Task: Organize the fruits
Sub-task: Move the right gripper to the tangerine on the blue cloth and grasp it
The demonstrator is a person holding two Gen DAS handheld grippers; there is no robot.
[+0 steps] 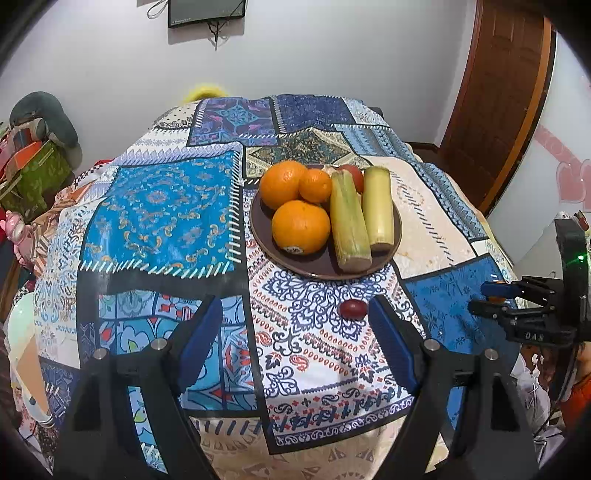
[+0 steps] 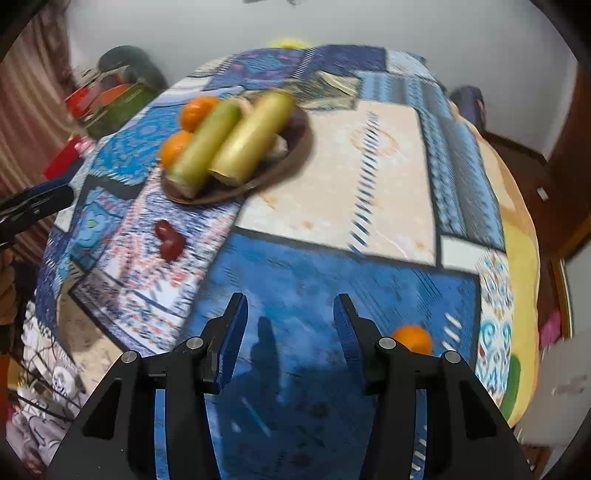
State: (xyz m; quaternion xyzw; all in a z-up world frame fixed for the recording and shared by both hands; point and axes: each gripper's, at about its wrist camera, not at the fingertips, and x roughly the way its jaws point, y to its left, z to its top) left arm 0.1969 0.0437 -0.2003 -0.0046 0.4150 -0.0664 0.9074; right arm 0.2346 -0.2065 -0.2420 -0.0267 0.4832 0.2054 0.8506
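Observation:
A brown plate (image 1: pixel 317 271) holds three oranges (image 1: pixel 301 227), two green cane pieces (image 1: pixel 349 221) and a red fruit (image 1: pixel 354 173) at the back. A small dark red fruit (image 1: pixel 352 309) lies on the patterned cloth in front of the plate, just inside the right finger of my open left gripper (image 1: pixel 294 301). My right gripper (image 1: pixel 478 296) hovers at the table's right edge. In the right wrist view my right gripper (image 2: pixel 291 297) stands open over a blue patch with nothing between its fingers. A small orange (image 2: pixel 412 338) lies just outside its right finger. The red fruit (image 2: pixel 170 238) and plate (image 2: pixel 258 182) are farther left.
The patchwork tablecloth (image 1: pixel 159 206) covers a round table. Boxes and a grey cushion (image 1: pixel 40 114) crowd the left side. A brown door (image 1: pixel 495 92) stands at the right, a dark screen (image 1: pixel 207 11) hangs on the wall. The left gripper (image 2: pixel 37 203) shows at the right wrist view's left edge.

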